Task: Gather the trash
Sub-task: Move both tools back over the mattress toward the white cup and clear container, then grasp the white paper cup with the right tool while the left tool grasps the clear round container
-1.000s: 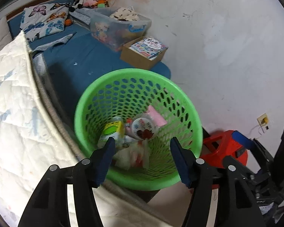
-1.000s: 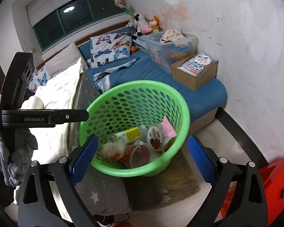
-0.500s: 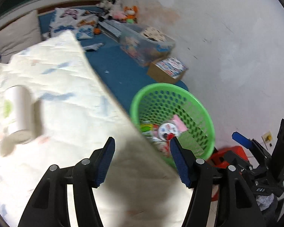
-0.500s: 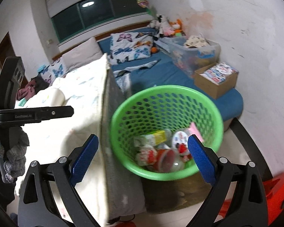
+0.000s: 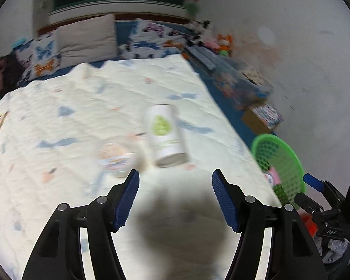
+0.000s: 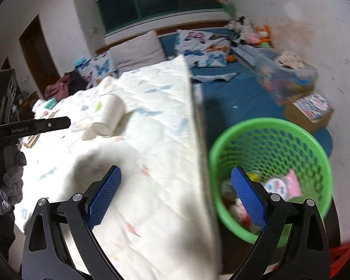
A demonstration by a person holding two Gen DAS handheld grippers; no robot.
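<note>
Trash-wise, a white cup (image 5: 166,134) lies on the quilt (image 5: 81,121) just beyond the left gripper (image 5: 175,197), whose jaws are opening with nothing between them. Right gripper (image 6: 176,197) hangs spread and empty beside the green basket (image 6: 271,126).

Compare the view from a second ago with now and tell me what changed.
Both views swung away from the green basket toward the quilt. The left hand-held gripper, jaws opening with nothing between them, now faces the white tube and a round lidded cup. The right hand-held gripper straddles the quilt's edge, open and empty. Nothing was grasped or released; the basket's trash stays put.
</note>
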